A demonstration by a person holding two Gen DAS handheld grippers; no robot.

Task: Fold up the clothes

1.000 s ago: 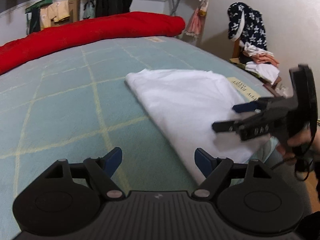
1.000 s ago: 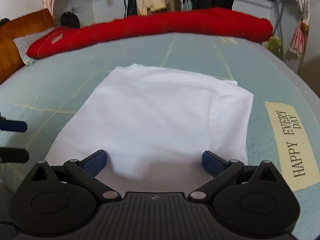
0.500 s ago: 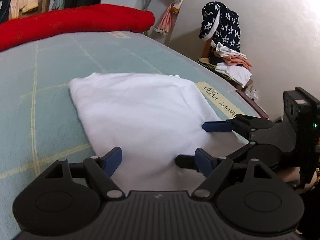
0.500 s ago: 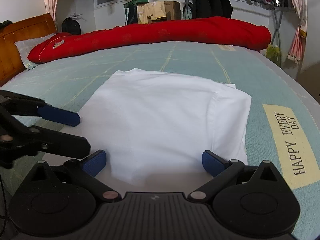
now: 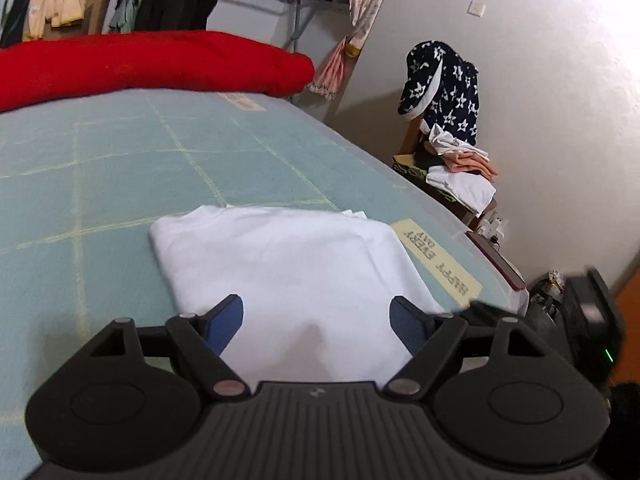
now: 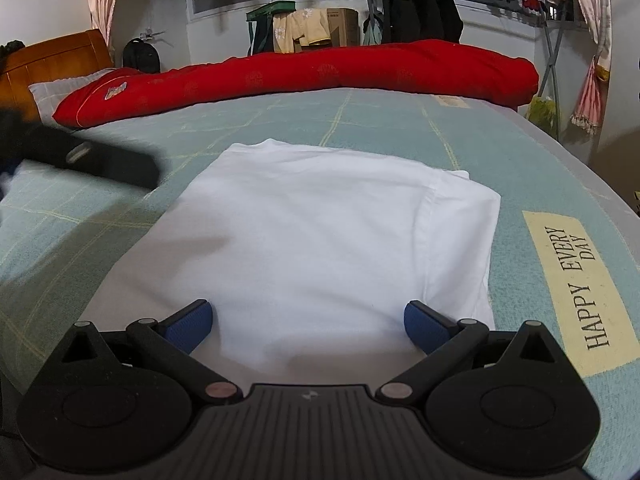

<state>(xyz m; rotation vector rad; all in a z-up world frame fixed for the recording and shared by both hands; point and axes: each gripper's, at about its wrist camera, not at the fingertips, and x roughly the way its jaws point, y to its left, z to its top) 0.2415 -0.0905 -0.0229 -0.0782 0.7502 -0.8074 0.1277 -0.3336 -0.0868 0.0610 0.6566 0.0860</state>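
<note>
Across the middle of both frames, a white garment (image 6: pixel 320 240) lies partly folded on the green bed (image 6: pixel 540 168), both tongs (image 5: pixel 316 320) (image 6: pixel 308 320) gaping empty at its near edge, further folding likely remaining.

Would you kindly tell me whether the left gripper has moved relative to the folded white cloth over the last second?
Yes. The left gripper has swung across toward the yellow "HAPPY EVERY DAY" label: the folded white cloth, earlier off to its right, now lies between its open fingers.
</note>
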